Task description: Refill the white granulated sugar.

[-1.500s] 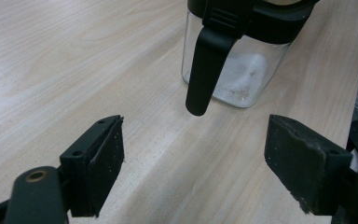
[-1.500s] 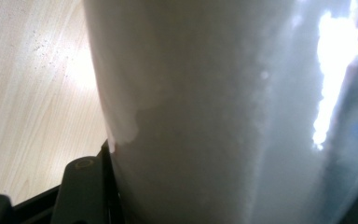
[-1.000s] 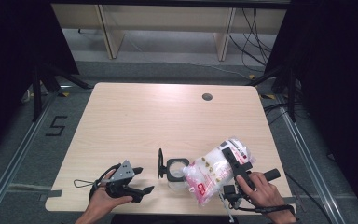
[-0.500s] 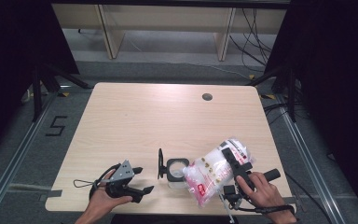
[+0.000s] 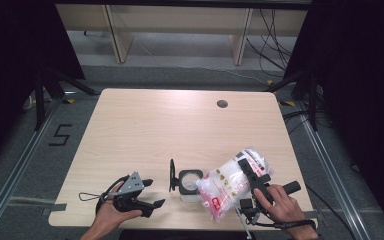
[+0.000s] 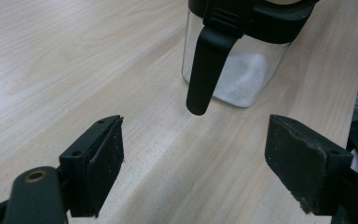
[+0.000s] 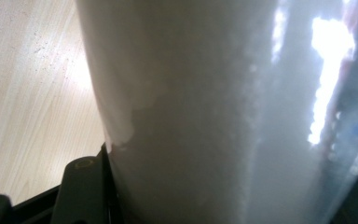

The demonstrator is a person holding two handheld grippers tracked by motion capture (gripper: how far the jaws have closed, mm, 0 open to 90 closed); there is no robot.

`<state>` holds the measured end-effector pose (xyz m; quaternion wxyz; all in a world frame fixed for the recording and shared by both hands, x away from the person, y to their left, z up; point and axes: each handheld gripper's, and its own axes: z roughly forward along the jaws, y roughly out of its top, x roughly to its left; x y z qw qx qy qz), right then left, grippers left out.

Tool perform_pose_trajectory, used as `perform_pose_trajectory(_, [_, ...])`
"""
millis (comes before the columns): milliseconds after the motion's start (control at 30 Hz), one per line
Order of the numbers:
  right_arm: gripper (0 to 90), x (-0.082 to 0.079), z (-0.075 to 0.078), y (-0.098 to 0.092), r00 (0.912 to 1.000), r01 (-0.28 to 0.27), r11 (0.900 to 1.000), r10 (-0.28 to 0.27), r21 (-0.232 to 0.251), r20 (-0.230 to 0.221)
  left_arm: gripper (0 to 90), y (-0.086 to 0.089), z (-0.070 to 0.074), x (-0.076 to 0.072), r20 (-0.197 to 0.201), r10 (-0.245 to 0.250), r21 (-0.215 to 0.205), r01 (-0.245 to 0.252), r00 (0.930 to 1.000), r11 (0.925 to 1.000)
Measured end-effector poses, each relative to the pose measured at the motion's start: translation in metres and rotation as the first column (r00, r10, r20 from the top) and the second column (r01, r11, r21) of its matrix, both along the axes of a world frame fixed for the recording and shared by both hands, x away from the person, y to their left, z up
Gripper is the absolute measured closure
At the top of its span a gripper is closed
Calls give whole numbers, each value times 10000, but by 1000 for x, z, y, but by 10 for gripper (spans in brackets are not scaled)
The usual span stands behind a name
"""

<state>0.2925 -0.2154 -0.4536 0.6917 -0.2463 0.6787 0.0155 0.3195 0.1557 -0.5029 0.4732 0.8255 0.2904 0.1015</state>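
Bag (image 5: 230,187) of white granules lay lower right of frame, tilted, mouth over open jar (image 5: 189,183). Right gripper (image 5: 255,182) fingers clamped bag's midsection. Left gripper (image 5: 147,195) fingers open, empty. Judged: bag soft, shifting, slippery film; grip mid-body, firmly.

Open bench above, crowded bottom edge

The bench (image 5: 180,130) lies bare across the upper and middle frame, free for passage. Along the bottom edge the jar (image 5: 189,184) with its raised lid (image 5: 172,175) and the tilted bag (image 5: 230,187) block the lower centre-right.
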Motion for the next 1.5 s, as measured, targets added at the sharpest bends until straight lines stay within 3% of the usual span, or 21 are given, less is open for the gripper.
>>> perform_pose_trajectory(100, [389,0,-2,0,9998,84,9998,-81,204,-168,190,1,2,-1,-107,-14,53,14,9999,10000])
perform_pose_trajectory(167, [390,0,1,2,9996,-225,9997,225,7,157,190,1,2,-1,-96,56,62,-56,9999,10000])
perform_pose_trajectory(233, [389,0,-2,0,9999,73,9998,-70,196,-145,189,1,1,-1,-106,68,-99,-69,9999,9999])
perform_pose_trajectory(333, [389,1,1,0,9998,-158,9998,157,74,154,189,2,2,1,46,-128,-7,128,9999,9999])
perform_pose_trajectory(367, [389,1,-1,-1,10000,-21,9996,22,299,-29,189,2,2,1,35,-132,-10,132,9999,9999])
perform_pose_trajectory(433, [389,1,1,0,9997,-177,9998,175,126,157,189,1,1,1,38,-115,-111,116,9999,9999])
perform_pose_trajectory(533, [390,1,1,-1,9999,-132,9999,132,61,5,189,1,1,1,25,-79,-43,80,10000,10000])
perform_pose_trajectory(600, [390,1,0,-1,9999,-109,9999,109,76,-13,189,1,1,1,19,-105,-82,105,9999,9999])
perform_pose_trajectory(633, [390,1,-1,-1,10000,-89,9995,89,306,-22,189,2,1,1,49,-167,-11,167,9998,9999])
perform_pose_trajectory(733, [390,1,1,0,9999,-118,9998,117,146,38,189,3,2,1,29,-140,19,140,9999,9999])
perform_pose_trajectory(767, [390,1,1,0,9997,-203,9997,200,163,149,189,3,2,-1,-162,56,-43,-57,9999,10000])
perform_pose_trajectory(933, [390,1,0,0,9999,-100,9999,100,134,12,189,3,2,1,-2,-125,-10,125,9999,9999])
perform_pose_trajectory(1200, [389,1,2,-1,9995,-236,9996,232,172,212,189,3,2,1,24,-131,15,131,9999,9999])
perform_pose_trajectory(1267, [390,1,-1,-2,10000,-55,9994,55,352,6,189,3,2,-1,-130,53,-42,-53,9999,10000])
perform_pose_trajectory(1300, [389,1,2,-1,9995,-226,9996,222,154,230,189,3,2,-1,-140,53,-38,-53,9999,10000])
perform_pose_trajectory(1333, [389,1,0,-2,10000,-94,9994,93,342,32,189,3,2,-1,-144,51,-36,-52,9999,10000])
perform_pose_trajectory(1400, [389,1,2,-1,9995,-234,9996,231,181,214,189,3,2,-1,-146,55,-32,-55,9999,10000])
perform_pose_trajectory(1500, [389,1,1,0,9995,-246,9995,243,186,191,189,3,2,0,69,-110,2,110,9999,9999])
